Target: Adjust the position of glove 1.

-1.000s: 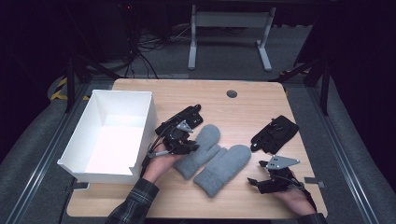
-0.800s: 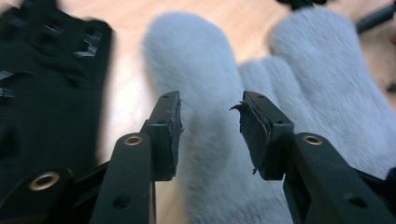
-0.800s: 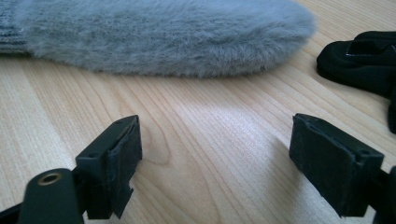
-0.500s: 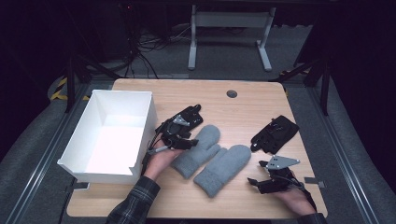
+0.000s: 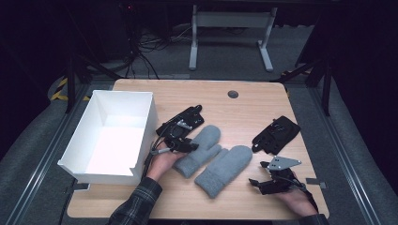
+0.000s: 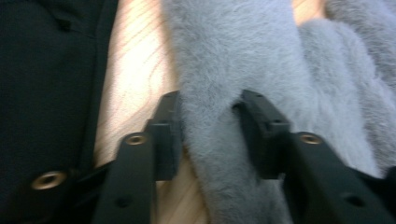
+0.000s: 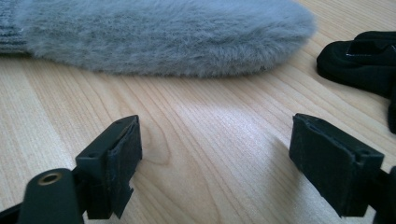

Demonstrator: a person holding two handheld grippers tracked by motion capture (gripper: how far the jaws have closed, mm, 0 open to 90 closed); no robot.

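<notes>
**Left gripper closing on the far grey mitten**

The left gripper (image 5: 184,143) is pressing down on the left edge of the far grey mitten (image 5: 199,149), its jaws having just been closing. In the left gripper view they are pinching a ridge of fluffy pile (image 6: 224,93) between the pads, narrowly parted by the bunched fleece. Gripping at the edge probably gives a fold thick enough to lift, with the open white box (image 5: 105,164) waiting just to the left as a likely destination.

The second grey mitten (image 5: 224,170) is lying nearer, overlapping the first; both are soft, rounded and fuzzy with ribbed cuffs. Two black gloves (image 5: 185,121) (image 5: 277,133) are lying flat on the pale wooden table (image 5: 253,105).

The right gripper (image 5: 274,183) is resting at the near right, jaws wide apart and holding nothing, apparently keeping clear.
</notes>
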